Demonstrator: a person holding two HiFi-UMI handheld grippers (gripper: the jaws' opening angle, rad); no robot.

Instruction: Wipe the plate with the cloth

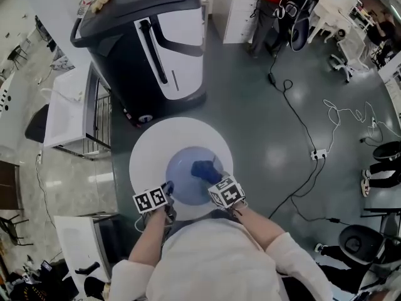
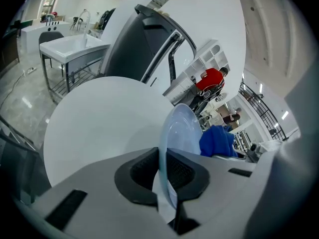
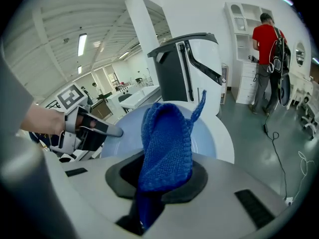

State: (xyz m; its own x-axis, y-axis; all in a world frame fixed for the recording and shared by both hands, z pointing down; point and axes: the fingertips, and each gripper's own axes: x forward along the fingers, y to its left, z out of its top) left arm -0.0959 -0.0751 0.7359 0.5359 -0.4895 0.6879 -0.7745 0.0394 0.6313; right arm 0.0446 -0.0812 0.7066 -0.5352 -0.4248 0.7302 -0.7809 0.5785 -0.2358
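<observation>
A pale blue plate point(image 1: 187, 171) is held tilted over the round white table point(image 1: 150, 149). My left gripper point(image 1: 166, 190) is shut on the plate's near left rim; in the left gripper view the plate point(image 2: 179, 131) stands edge-on between the pads. My right gripper point(image 1: 212, 175) is shut on a blue knitted cloth point(image 1: 203, 168), which rests against the plate's inner face. In the right gripper view the cloth point(image 3: 167, 143) sticks up from the jaws in front of the plate point(image 3: 207, 138), with the left gripper point(image 3: 117, 131) at the plate's left edge.
A large grey and white machine point(image 1: 150, 39) stands just beyond the table. A white sink unit point(image 1: 69, 108) is at the left. Cables point(image 1: 301, 127) run over the grey floor at the right. A person in red point(image 3: 266, 44) stands by white shelves far off.
</observation>
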